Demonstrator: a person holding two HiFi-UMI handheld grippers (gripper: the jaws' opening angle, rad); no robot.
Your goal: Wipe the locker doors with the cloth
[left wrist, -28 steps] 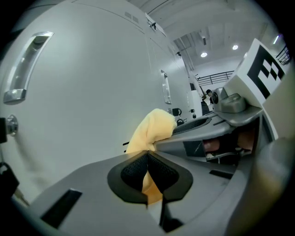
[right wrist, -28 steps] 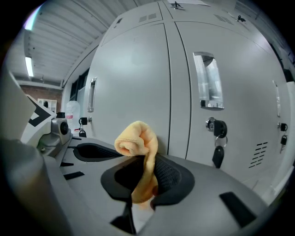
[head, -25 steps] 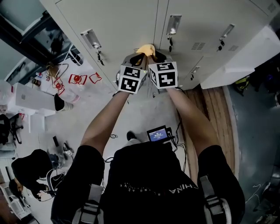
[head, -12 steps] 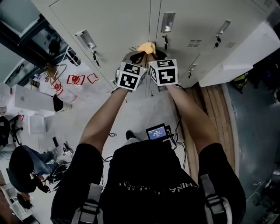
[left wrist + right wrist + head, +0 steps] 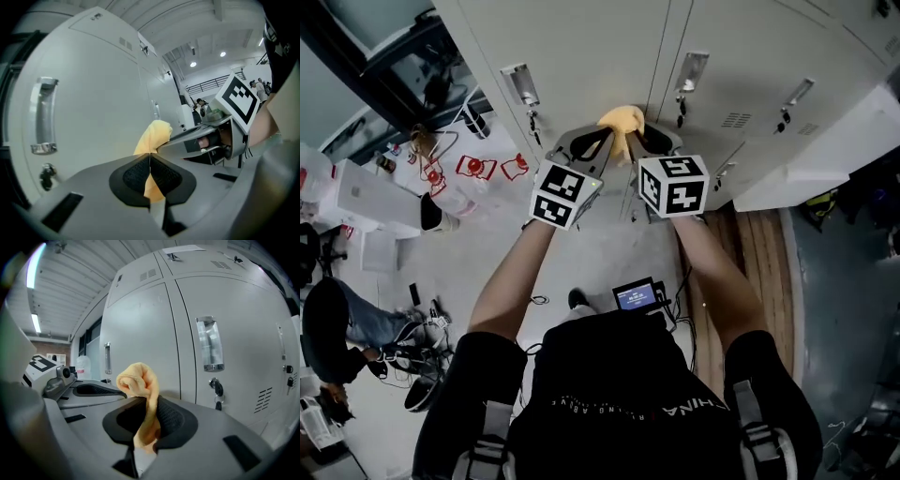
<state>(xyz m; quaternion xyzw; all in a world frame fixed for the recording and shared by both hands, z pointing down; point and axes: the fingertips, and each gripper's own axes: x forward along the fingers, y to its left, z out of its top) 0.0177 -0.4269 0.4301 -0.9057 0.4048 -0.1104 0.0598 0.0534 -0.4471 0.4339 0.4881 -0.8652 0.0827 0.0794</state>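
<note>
1. Cloth (image 5: 622, 120): yellow and bunched, held up in front of the grey locker doors (image 5: 581, 47), at the seam between two of them. Contact with the door surface cannot be confirmed.
2. Cloth vs. right gripper (image 5: 147, 408): a strip runs between the black pads, which are clamped on it. A tail hangs below the pads and a rolled wad stands above the tips.
3. Cloth vs. left gripper (image 5: 150, 157): the pads are pressed together at the tips, with yellow showing in the slit beneath. The wad rises just beyond the tips, so this gripper is pinching the cloth too.
4. Axis: the long axis follows the jaws, from pads to tips and on toward the lockers. In the right gripper view the free end curls over to the left.
5. In the head view both sets of tips converge on the cloth, with the left gripper (image 5: 606, 137) and right gripper (image 5: 631, 141) close side by side below it.
6. Marker cubes: left (image 5: 564, 194), right (image 5: 673, 184), apart, with the forearms behind them.
7. Door fittings: a handle (image 5: 209, 344) with a keyed lock (image 5: 215, 386) beneath it, to the right of the cloth. Another handle (image 5: 43, 115) is on the door to the left.
</note>
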